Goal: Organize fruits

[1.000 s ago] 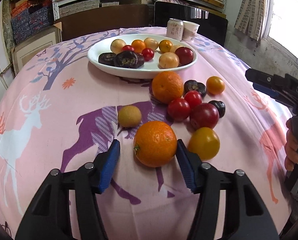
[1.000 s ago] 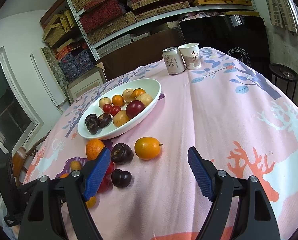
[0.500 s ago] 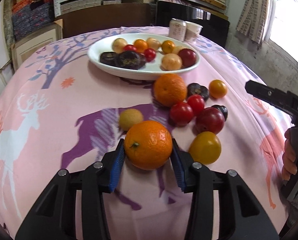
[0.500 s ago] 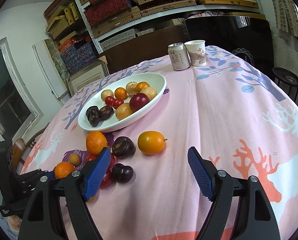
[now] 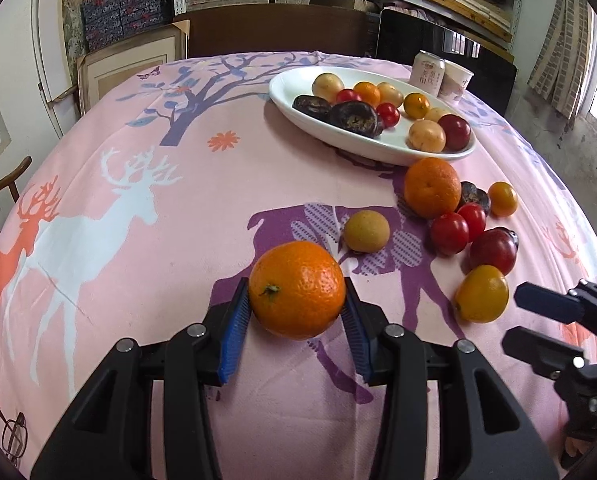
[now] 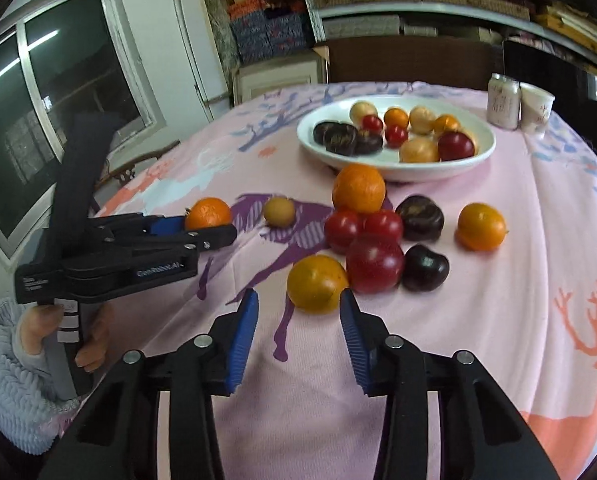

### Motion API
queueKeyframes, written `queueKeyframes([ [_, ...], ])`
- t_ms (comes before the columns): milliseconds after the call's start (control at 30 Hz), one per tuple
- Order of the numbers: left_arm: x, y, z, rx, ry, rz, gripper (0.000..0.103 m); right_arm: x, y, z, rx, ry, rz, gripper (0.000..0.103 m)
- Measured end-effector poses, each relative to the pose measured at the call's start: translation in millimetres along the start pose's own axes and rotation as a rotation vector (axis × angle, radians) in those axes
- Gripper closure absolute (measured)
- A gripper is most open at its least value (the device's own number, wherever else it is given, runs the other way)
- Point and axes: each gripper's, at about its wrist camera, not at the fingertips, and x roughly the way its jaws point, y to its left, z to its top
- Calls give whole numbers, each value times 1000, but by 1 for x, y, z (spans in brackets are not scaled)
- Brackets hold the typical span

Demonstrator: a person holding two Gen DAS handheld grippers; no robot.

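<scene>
Left gripper (image 5: 297,322) clamps the orange (image 5: 297,289), bare tablecloth (image 5: 146,264) wide open to its left and ahead-left. Ahead-right a small tan fruit (image 5: 366,231) sits near, then a second orange (image 5: 432,187) and red tomatoes (image 5: 458,226) crowd the way to the white plate (image 5: 298,98). Right gripper (image 6: 298,338) gapes just short of the yellow fruit (image 6: 317,283); a red plum (image 6: 375,265) touches that fruit on the right, dark plum (image 6: 425,267) beyond. Clear cloth to its right, left gripper's body blocks far left
</scene>
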Motion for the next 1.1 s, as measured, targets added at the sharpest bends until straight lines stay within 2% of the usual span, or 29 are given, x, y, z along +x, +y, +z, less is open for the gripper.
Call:
queueKeyframes([
  [200, 3, -2, -1, 8, 8, 1, 60, 22, 0, 6, 40, 49, -51, 61],
  [367, 3, -3, -1, 11, 4, 2, 60, 35, 3, 9, 36, 67, -65, 66],
  [567, -5, -8, 0, 32, -53, 28, 60, 23, -4, 8, 64, 15, -41, 68],
  [633, -8, -9, 0, 38, -68, 35, 60, 19, -5, 9, 65, -7, -40, 78],
  [667, -10, -9, 0, 41, -75, 38, 60, 15, -5, 8, 68, -18, -35, 79],
  [767, -13, -11, 0, 52, -94, 44, 60, 11, -8, 8, 75, -32, -43, 79],
  [867, -13, -11, 0, 59, -88, 45, 60, 22, -9, 8, 70, 28, -19, 79],
  [1033, -12, -12, -1, 59, -84, 46, 60, 33, -4, 12, 60, 63, -22, 78],
  [1067, -12, -12, -1, 60, -84, 47, 60, 38, -4, 13, 60, 81, -16, 77],
  [1100, -12, -12, -1, 60, -84, 47, 60, 40, -3, 14, 61, 84, -16, 71],
])
